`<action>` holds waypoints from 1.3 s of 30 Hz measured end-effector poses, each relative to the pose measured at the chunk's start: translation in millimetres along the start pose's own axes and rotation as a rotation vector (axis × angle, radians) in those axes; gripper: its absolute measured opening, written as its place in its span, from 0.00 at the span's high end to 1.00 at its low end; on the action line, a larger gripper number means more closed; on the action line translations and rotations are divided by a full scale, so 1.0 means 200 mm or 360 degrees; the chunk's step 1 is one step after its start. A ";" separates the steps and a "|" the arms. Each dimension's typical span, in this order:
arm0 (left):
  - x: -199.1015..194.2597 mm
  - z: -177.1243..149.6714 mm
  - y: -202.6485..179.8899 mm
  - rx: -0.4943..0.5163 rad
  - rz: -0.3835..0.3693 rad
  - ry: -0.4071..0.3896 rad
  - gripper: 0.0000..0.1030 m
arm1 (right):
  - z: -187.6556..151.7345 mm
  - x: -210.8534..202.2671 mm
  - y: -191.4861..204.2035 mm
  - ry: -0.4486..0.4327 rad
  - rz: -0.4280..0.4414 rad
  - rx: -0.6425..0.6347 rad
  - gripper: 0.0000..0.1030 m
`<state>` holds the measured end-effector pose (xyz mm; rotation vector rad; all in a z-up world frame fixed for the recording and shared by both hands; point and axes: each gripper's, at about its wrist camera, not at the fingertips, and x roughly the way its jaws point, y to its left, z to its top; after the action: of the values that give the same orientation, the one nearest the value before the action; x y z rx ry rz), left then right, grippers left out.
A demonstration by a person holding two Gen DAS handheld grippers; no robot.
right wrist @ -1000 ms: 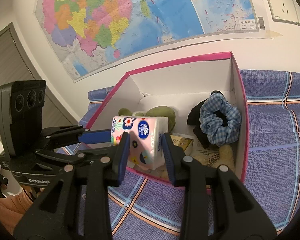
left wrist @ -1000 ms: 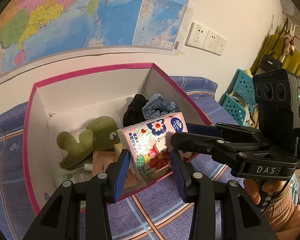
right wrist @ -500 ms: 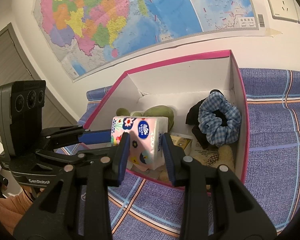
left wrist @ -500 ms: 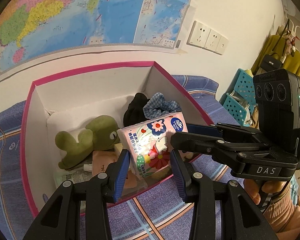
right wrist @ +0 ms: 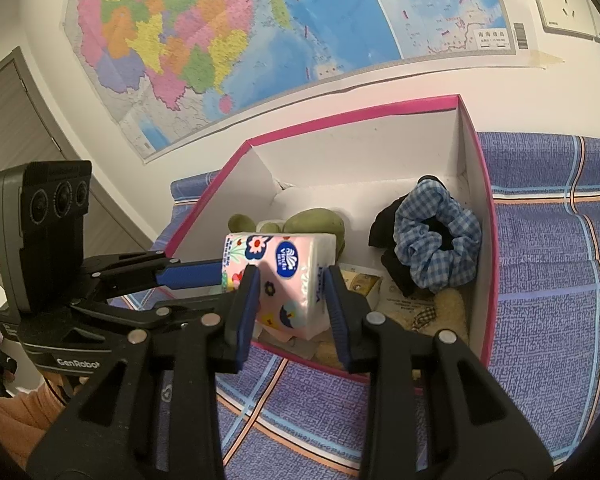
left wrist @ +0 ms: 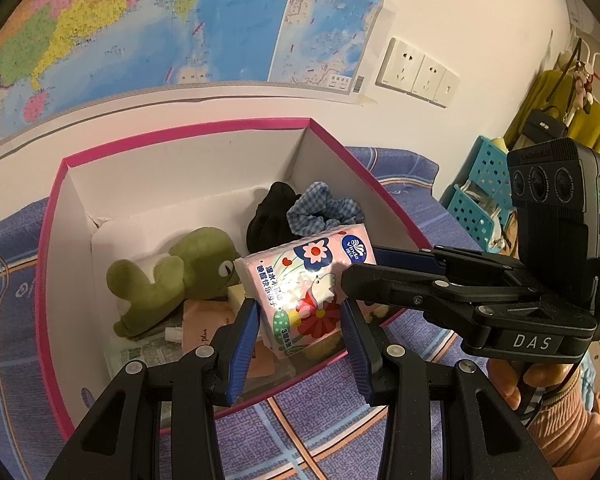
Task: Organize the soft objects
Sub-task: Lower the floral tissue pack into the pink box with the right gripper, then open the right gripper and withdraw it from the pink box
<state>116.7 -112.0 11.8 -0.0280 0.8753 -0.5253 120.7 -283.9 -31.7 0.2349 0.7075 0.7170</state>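
The box (left wrist: 56, 248) stands on the cloth (left wrist: 4, 256), against the wall at 12 o'clock. In the left wrist view, the frog (left wrist: 172, 276) lies in the box at 9 o'clock. The scrunchie (left wrist: 324, 212) lies at 1 o'clock, just right of the sock (left wrist: 268, 216). The tissue pack (left wrist: 304, 280) is at the centre, over the near part of the box. The map (left wrist: 140, 28) hangs behind, and the sockets (left wrist: 416, 72) are to its right.

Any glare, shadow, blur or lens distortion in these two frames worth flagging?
Left wrist view: a small bright glare spot on the glossy pink floral tissue pack; the straight edge of the wall map bows from fisheye distortion; corners vignette black. Right wrist view: the right gripper casts a shadow across that pack's face; the pink-rimmed white cardboard box looks curved; everything stays sharp.
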 end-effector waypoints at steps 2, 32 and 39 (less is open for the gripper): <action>0.00 0.00 0.00 -0.0003 0.0000 0.0003 0.60 | 0.00 0.00 0.00 0.0001 -0.0001 0.0002 0.65; 0.06 0.03 0.07 -0.0097 0.0021 0.0038 0.58 | 0.00 0.06 -0.02 0.0014 -0.0100 0.0067 0.64; -0.01 0.00 0.12 -0.0154 0.0034 -0.0041 0.46 | -0.02 0.03 0.00 -0.0002 -0.0144 0.0043 0.58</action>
<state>127.1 -90.3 7.7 -0.1131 0.8746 -0.4617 121.2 -278.8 -37.7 0.2268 0.7227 0.6214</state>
